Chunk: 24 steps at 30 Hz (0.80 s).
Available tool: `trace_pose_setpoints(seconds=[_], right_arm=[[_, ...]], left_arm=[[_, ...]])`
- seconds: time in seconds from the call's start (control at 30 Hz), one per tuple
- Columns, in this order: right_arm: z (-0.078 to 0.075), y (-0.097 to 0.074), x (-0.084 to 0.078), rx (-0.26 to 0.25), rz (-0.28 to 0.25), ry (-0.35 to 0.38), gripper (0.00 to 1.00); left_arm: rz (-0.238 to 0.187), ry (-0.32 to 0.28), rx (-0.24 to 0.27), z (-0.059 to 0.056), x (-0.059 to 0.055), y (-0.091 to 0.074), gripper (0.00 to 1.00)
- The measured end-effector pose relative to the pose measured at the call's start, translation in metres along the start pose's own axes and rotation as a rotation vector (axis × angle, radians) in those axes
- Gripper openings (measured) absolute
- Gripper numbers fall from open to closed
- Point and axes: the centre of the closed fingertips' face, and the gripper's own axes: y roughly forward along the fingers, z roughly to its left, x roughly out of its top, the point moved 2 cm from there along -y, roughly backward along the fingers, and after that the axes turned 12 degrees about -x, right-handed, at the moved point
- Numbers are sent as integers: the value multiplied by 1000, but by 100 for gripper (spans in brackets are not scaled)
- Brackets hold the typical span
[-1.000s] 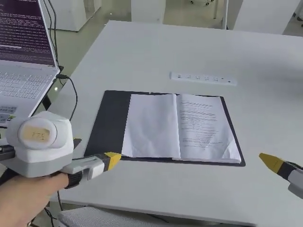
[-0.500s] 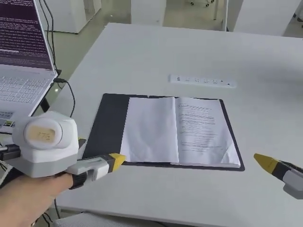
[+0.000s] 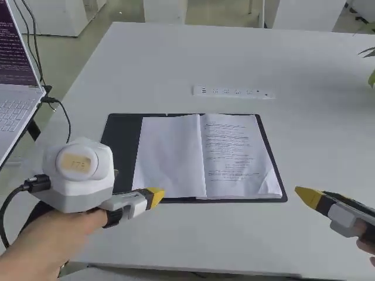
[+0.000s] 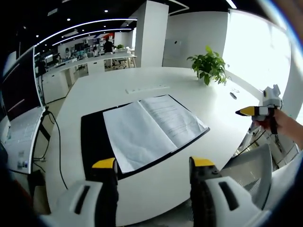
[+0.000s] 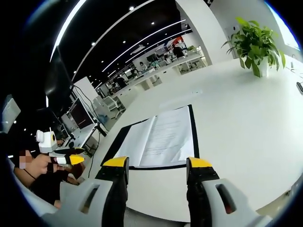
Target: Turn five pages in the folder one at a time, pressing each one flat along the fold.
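Note:
The black folder [image 3: 120, 146] lies open on the white table [image 3: 176, 58], a blank page [image 3: 170, 155] on its left half and a printed page [image 3: 234, 155] on its right. In the left gripper view the folder [image 4: 92, 137] lies ahead of my left gripper [image 4: 152, 163], which is open and holds nothing. In the head view that left gripper [image 3: 153, 196] hovers just off the folder's near left corner. My right gripper [image 5: 157, 162] is open too, with the folder [image 5: 156, 135] in front of it. From the head view it [image 3: 307, 196] sits near the table's front edge, right of the folder.
A white power strip [image 3: 233, 92] lies behind the folder. An open laptop [image 3: 14, 88] stands at the far left with a black cable [image 3: 61, 114] trailing from it. A potted plant [image 4: 210, 68] stands at the table's far end.
The head camera has swung right, so everything sits further left. The left gripper has edged closer to the folder's near left corner. The folder has not moved.

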Motion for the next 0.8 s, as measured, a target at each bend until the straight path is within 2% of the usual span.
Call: trace_pose_setpoints(seconds=[0.1, 0.3, 0.37, 0.6, 0.8], right_arm=[[-3, 2, -5, -1, 13, 3, 48], [-9, 7, -10, 5, 29, 27, 47], [-10, 9, -13, 6, 34, 28, 47], [-10, 21, -24, 18, 61, 20, 46], [-10, 33, -32, 32, 87, 46, 46]], left_arm=[[7, 31, -22, -10, 2, 21, 60], [56, 74, -61, -23, 0, 69, 60], [49, 81, -70, -28, 2, 83, 61], [82, 115, -100, -43, -3, 131, 61], [76, 160, -116, -55, 2, 170, 60]])
